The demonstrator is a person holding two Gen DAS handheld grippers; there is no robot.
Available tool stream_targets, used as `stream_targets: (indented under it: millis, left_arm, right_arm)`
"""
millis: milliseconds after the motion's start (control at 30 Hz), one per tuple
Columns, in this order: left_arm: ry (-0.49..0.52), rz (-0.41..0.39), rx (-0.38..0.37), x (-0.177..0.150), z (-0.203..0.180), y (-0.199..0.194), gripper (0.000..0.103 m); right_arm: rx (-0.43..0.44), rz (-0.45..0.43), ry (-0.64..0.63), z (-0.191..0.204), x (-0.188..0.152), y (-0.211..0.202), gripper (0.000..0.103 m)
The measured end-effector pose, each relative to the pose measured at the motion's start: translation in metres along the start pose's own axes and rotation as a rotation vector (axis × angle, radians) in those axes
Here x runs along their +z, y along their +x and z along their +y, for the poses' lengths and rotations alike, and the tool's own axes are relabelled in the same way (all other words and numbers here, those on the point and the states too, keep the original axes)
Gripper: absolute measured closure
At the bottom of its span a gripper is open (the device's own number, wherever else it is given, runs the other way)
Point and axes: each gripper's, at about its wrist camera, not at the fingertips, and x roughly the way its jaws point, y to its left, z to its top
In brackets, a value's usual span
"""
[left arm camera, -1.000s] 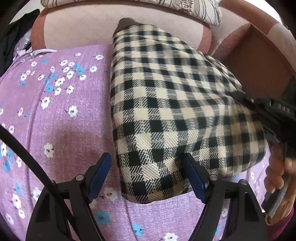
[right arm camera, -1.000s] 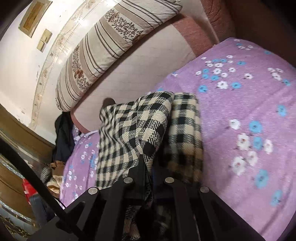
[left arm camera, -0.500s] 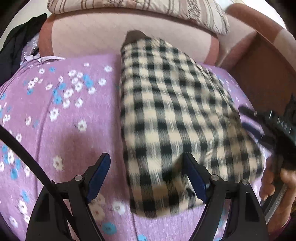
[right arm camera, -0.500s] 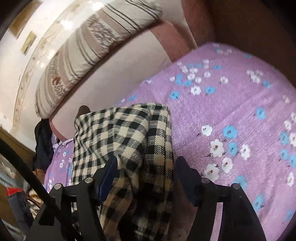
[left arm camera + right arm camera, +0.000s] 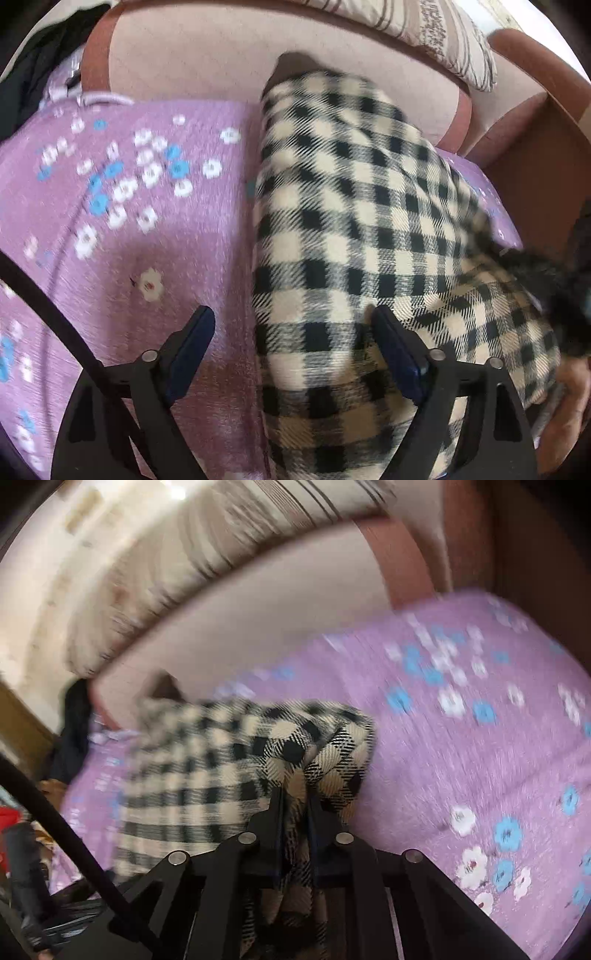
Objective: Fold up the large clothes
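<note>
the checked garment (image 5: pixel 354 229) lies folded into a long band on the purple flowered bedspread (image 5: pixel 129 229), its far end against the padded headboard (image 5: pixel 207 55). the left gripper (image 5: pixel 295 354) hangs over the near end with its jaws spread wide: one blue pad sits above bare bedspread, the other presses into the fabric. the right gripper (image 5: pixel 295 801) has its jaws pressed together, pinching a bunched corner of the checked garment (image 5: pixel 229 760), with cloth trailing down between the fingers. a striped pillow (image 5: pixel 207 550) rests on top of the headboard. both views are blurred.
</note>
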Motion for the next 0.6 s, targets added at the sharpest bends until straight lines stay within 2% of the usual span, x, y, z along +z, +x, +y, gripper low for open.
stream_targets:
  millis: [33, 100, 167, 233, 300, 400, 600]
  left_arm:
    - [-0.019, 0.015, -0.02, -0.001, 0.003, 0.002, 0.017]
    - [-0.032, 0.028, -0.041, -0.001, 0.006, -0.003, 0.017]
    - [-0.012, 0.034, -0.048, -0.003, 0.006, -0.015, 0.017]
    - [0.011, 0.026, -0.064, -0.008, 0.007, -0.032, 0.017]
    - [0.047, 0.015, -0.105, -0.018, 0.01, -0.052, 0.017]
    - [0.121, 0.013, -0.112, -0.04, 0.012, -0.075, 0.017]
    - [0.21, 0.06, -0.092, -0.088, 0.01, -0.086, 0.017]
  right_arm:
    - [0.007, 0.016, 0.015, -0.005, -0.002, 0.005, 0.091]
    - [0.022, -0.011, 0.021, -0.007, -0.005, -0.002, 0.087]
    - [0.038, -0.012, 0.048, -0.011, -0.008, -0.019, 0.072]
    - [0.113, 0.037, 0.091, -0.012, -0.013, -0.037, 0.047]
    - [0.174, 0.062, 0.101, -0.011, -0.025, -0.056, 0.043]
    - [0.217, 0.086, 0.077, -0.005, -0.049, -0.08, 0.037]
    - [0.211, 0.136, 0.059, 0.002, -0.088, -0.087, 0.035]
